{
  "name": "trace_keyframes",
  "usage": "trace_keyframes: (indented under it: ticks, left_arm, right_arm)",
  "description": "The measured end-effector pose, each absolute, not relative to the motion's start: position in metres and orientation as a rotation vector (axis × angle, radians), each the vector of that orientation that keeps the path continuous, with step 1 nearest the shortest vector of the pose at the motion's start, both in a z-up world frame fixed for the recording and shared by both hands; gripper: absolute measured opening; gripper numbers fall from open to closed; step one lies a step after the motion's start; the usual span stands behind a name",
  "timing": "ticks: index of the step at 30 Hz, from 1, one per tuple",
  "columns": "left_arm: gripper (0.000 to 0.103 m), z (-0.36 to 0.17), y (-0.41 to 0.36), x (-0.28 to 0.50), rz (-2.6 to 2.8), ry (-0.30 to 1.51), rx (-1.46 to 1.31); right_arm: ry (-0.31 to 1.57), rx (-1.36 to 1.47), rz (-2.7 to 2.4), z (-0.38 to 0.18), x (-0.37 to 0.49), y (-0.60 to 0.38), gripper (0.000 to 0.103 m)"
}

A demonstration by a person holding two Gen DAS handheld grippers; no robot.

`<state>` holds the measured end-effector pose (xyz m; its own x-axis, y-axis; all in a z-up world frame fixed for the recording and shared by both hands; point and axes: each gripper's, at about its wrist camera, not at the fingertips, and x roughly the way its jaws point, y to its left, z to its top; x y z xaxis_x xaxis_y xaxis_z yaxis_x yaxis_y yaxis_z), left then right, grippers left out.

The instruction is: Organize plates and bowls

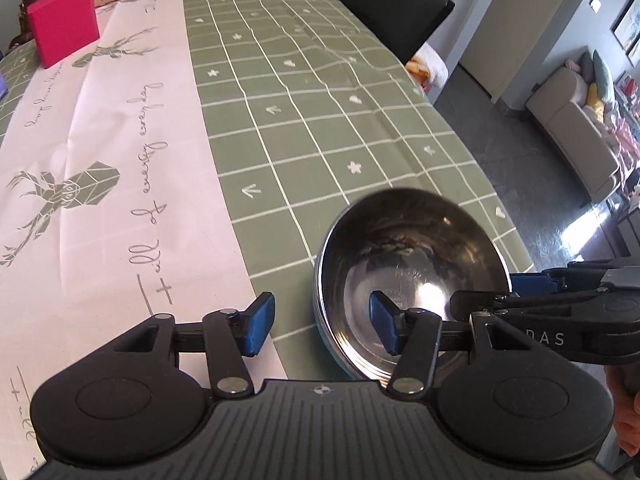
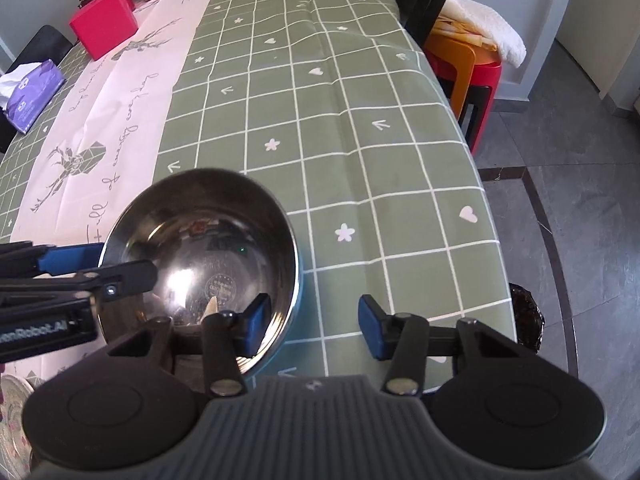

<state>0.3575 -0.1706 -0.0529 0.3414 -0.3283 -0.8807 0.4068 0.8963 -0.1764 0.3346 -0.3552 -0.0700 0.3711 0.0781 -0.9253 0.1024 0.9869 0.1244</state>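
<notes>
Left gripper [image 1: 322,330] fills the bottom of the left wrist view, jaws parted at a middling width; its 2 blue pads straddle the left rim of the steel bowl [image 1: 408,276], 1 pad over the inside, 1 outside over the tablecloth [image 1: 304,128], neither pressing on the metal. Right gripper [image 2: 308,330] fills the bottom of the right wrist view, also parted at a middling width, straddling the bowl's right rim: the left pad sits over the inside, the right pad over the green cloth, no grip visible. The bowl sits upright, low and left of centre in the right wrist view and low and right of centre in the left wrist view, on the green checked part of the cloth near the table's near edge; it looks like more than 1 bowl nested, cannot tell how many. A patterned plate [image 2: 14,408] edge shows at the lower left of the right wrist view. Further up, the pale runner [image 1: 120,128] with deer print. Far upper left: pink box [image 1: 64,22], tissue pack [image 2: 32,94]. Top right: black chair [image 1: 388,8].
</notes>
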Motion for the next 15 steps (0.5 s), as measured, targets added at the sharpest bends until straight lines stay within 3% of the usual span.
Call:
trace_keyframes:
  ticks: [2,4,6,9,15]
  left_arm:
    - [0.055,-0.057,-0.173,0.358,-0.474,1.142,0.092]
    - [0.035,-0.06,-0.174,0.357,-0.482,1.155,0.102]
    - [0.029,-0.059,-0.174,0.356,-0.496,1.158,0.104]
    - [0.018,-0.055,-0.176,0.353,-0.509,1.16,0.107]
    - [0.015,-0.04,-0.175,0.343,-0.486,1.142,0.14]
  right_arm:
    - [1.197,0.167,-0.006,-0.072,0.333,-0.353,0.041]
    - [1.194,0.165,-0.002,-0.073,0.332,-0.351,0.039]
    - [1.188,0.164,0.005,-0.072,0.332,-0.349,0.035]
    - [1.189,0.169,0.027,-0.07,0.33,-0.345,0.018]
    - [1.196,0.16,0.03,-0.06,0.32,-0.335,0.014]
